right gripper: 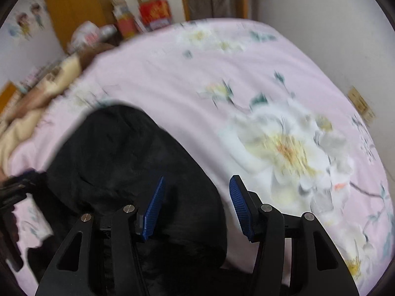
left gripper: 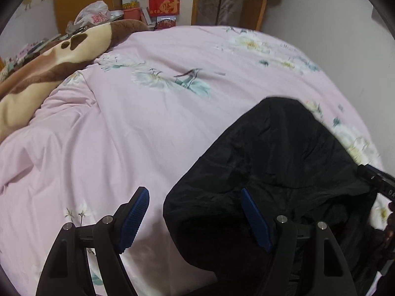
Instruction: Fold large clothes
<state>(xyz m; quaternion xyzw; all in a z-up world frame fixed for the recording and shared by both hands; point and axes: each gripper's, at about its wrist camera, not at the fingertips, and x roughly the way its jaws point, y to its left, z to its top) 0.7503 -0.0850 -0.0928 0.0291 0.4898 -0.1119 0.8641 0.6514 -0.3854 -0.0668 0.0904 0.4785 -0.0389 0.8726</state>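
A black garment (left gripper: 279,162) lies bunched on the pink floral bedsheet (left gripper: 138,128). My left gripper (left gripper: 195,212) is open above the garment's left edge, with one blue pad over the sheet and the other over the black cloth. In the right wrist view the black garment (right gripper: 128,162) fills the lower left. My right gripper (right gripper: 197,204) is open above its right edge and holds nothing. The right gripper's body shows at the right edge of the left wrist view (left gripper: 377,180).
A brown and cream blanket (left gripper: 42,74) lies heaped at the bed's left side. Red boxes (left gripper: 164,6) and a plastic bag (left gripper: 92,14) stand beyond the bed's far end. A white wall (left gripper: 333,29) runs along the bed's right side.
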